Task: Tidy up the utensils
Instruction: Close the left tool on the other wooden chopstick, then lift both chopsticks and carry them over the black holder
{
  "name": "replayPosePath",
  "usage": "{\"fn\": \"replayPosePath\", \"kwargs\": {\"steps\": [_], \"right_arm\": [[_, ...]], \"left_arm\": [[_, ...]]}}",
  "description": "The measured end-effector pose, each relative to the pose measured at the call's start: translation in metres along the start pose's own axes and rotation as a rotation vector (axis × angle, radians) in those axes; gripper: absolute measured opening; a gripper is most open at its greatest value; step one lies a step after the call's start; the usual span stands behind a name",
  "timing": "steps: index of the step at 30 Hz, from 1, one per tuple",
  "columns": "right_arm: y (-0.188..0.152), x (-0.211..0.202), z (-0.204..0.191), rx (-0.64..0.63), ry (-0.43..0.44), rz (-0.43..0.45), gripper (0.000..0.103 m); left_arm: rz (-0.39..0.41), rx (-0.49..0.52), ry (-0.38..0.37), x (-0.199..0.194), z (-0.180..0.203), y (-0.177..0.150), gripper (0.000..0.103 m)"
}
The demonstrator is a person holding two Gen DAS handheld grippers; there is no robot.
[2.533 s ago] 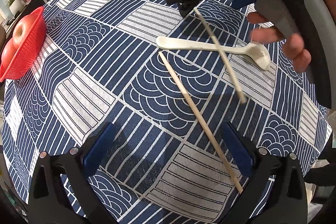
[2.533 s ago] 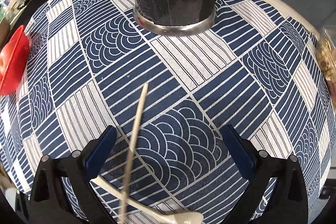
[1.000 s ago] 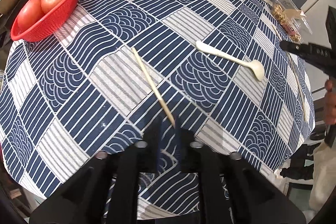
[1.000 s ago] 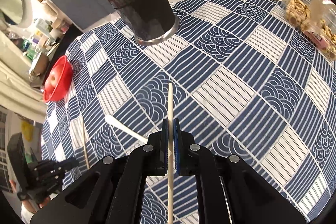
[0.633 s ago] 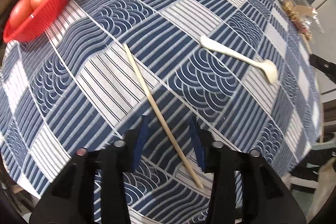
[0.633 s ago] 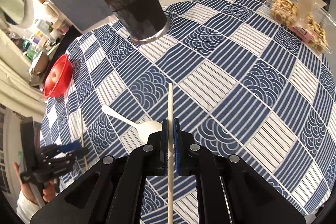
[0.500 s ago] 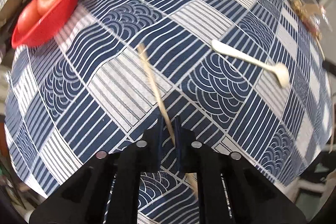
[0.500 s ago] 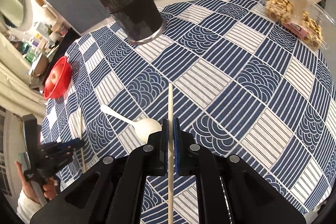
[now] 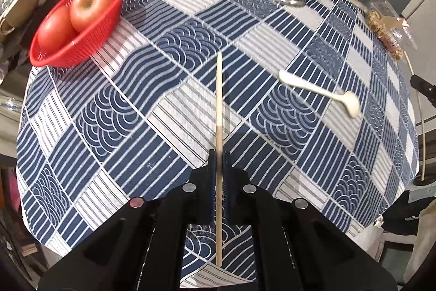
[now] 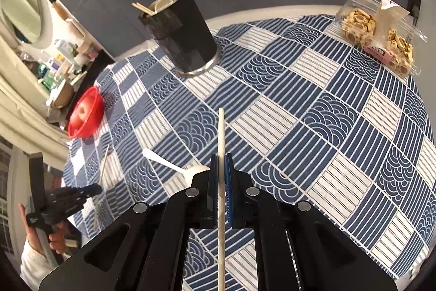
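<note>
Both grippers, left point(image 9: 217, 164) and right point(image 10: 221, 168), have jaws clamped on chopsticks point(image 9: 218, 100); aim tips steeply into the black holder point(image 10: 179, 32) at the worktop's far edge.

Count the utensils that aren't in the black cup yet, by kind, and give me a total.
Chopsticks: 2, one in the left tongs, the other in the right tongs
Spoons: 1, lying on the tablecloth
Total: 3

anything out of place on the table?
One white spoon lies loose on the tablecloth, away from the black holder where other utensils stand. Each gripper is shut on a chopstick. Nothing spilled or damaged.
</note>
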State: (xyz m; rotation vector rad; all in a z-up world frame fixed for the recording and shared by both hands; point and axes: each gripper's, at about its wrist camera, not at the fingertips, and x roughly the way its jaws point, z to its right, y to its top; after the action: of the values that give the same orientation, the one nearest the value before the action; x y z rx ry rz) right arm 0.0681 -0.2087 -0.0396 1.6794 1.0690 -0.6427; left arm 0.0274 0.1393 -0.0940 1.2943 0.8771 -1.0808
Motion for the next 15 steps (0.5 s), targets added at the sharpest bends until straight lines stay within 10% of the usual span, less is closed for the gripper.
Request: {"fn": "replayPosePath", "kwargs": {"steps": [15], "right_arm": [[0.062,-0.039,-0.027,-0.036,0.086,0.184,0.005]], "left_arm": [[0.227,0.036,-0.035,-0.079,0.015,0.081,0.005]]}}
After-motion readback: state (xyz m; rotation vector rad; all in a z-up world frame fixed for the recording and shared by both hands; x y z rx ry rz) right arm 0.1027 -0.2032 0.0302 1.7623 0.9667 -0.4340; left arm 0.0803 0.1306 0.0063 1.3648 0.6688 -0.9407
